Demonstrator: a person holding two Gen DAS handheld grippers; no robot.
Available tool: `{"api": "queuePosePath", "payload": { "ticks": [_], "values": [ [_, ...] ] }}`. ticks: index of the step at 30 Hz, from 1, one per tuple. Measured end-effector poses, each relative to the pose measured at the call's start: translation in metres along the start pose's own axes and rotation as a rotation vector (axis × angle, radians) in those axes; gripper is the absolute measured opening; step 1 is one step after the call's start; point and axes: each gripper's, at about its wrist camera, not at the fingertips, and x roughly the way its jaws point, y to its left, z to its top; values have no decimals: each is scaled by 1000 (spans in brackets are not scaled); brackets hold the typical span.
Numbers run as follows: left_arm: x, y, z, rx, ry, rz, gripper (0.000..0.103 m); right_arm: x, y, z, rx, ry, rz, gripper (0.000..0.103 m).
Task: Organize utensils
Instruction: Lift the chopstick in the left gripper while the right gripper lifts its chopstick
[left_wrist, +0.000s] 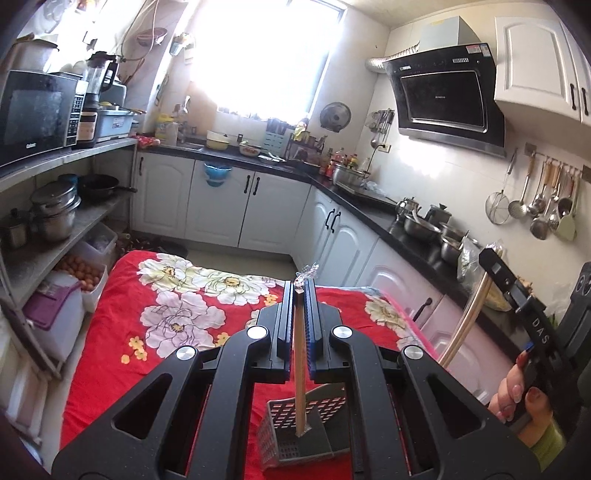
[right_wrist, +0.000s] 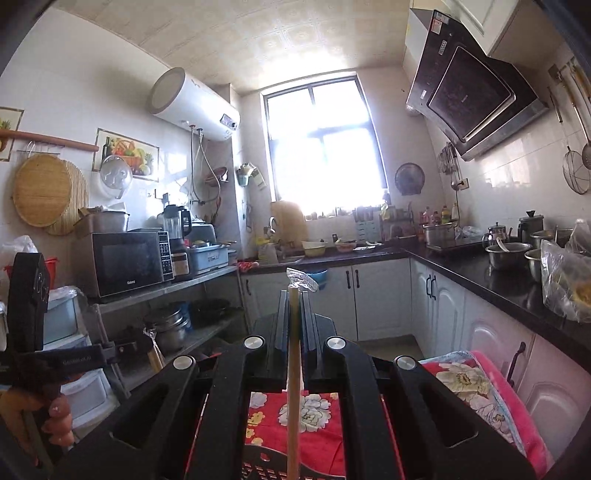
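Note:
My left gripper (left_wrist: 303, 284) is shut on a wooden chopstick (left_wrist: 299, 350) with a scrap of clear wrap at its top. The stick's lower end stands in a grey perforated utensil basket (left_wrist: 284, 439) on the red floral cloth (left_wrist: 118, 332). At the right edge of this view, the right gripper (left_wrist: 493, 254) holds a second chopstick (left_wrist: 469, 314) slanting down. In the right wrist view, the right gripper (right_wrist: 294, 293) is shut on that chopstick (right_wrist: 293, 387), above the basket's rim (right_wrist: 266, 465). The left gripper (right_wrist: 142, 343) shows at the far left.
A black counter (left_wrist: 417, 236) with steel bowls and white cabinets runs along the right. Ladles and strainers hang on the wall (left_wrist: 543, 210). Shelves on the left carry a microwave (left_wrist: 35, 110) and pots (left_wrist: 55, 210). A person's hand (left_wrist: 517, 391) grips the right tool's handle.

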Motion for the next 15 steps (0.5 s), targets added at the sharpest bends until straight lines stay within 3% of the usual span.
{"api": "queuePosePath", "payload": {
  "ticks": [15],
  "values": [
    [16, 4, -38, 8, 7, 25, 3, 11, -9, -50, -5, -21, -63, 5]
  ]
}}
